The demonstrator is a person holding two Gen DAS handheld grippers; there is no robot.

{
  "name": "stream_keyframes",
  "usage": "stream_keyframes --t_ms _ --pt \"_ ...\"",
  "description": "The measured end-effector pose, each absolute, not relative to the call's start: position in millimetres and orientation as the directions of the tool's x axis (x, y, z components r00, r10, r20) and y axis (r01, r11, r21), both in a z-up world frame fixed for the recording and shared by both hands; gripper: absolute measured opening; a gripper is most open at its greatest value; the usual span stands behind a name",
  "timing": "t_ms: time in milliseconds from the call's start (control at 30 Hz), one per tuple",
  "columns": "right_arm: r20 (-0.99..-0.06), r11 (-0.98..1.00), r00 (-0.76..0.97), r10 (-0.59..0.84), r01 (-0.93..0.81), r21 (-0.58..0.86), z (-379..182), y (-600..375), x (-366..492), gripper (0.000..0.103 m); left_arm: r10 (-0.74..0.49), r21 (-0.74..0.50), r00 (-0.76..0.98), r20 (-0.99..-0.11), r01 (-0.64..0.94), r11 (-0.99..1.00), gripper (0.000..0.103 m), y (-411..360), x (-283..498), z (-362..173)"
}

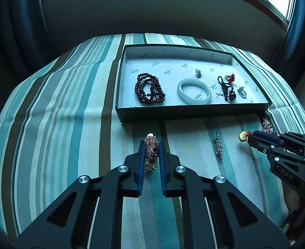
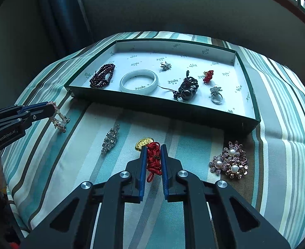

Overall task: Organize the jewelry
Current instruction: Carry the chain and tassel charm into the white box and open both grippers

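A green box (image 1: 191, 112) (image 2: 162, 105) with white lining holds a dark red bead strand (image 1: 149, 89) (image 2: 102, 75), a white bangle (image 1: 193, 91) (image 2: 139, 81), a dark pendant cord (image 1: 227, 90) (image 2: 186, 89), a red charm (image 2: 208, 75), a silver ring (image 2: 216, 95) and a small silver piece (image 1: 198, 73). My left gripper (image 1: 151, 145) (image 2: 52, 109) is shut on a pink beaded bracelet (image 1: 151, 149) (image 2: 59, 120). My right gripper (image 2: 153, 149) (image 1: 249, 136) is shut on a red cord with a gold charm (image 2: 153, 157) (image 1: 243, 136).
A silver crystal brooch (image 1: 218, 146) (image 2: 110, 138) lies on the striped cloth (image 1: 59, 124) between the grippers. A pearl flower brooch (image 2: 230, 160) (image 1: 267, 125) lies at the right, near the box's front corner. A window and blue curtain stand behind.
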State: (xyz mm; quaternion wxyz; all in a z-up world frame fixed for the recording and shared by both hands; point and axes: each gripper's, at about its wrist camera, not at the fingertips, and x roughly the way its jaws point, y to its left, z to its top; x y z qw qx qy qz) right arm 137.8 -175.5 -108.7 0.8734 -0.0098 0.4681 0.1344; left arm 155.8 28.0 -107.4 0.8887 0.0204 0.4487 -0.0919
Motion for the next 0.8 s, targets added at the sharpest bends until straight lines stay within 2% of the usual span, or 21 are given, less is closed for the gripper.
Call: stream_keyframes --t_ms 800 --pt "-0.696 0.969 0.679 0.233 -0.223 0.106 -38.8 -188.6 166.0 0.013 -0.239 -0.074 0.72 -0.651 0.253 0.965 0.012 -1.8 189.1 -25.9"
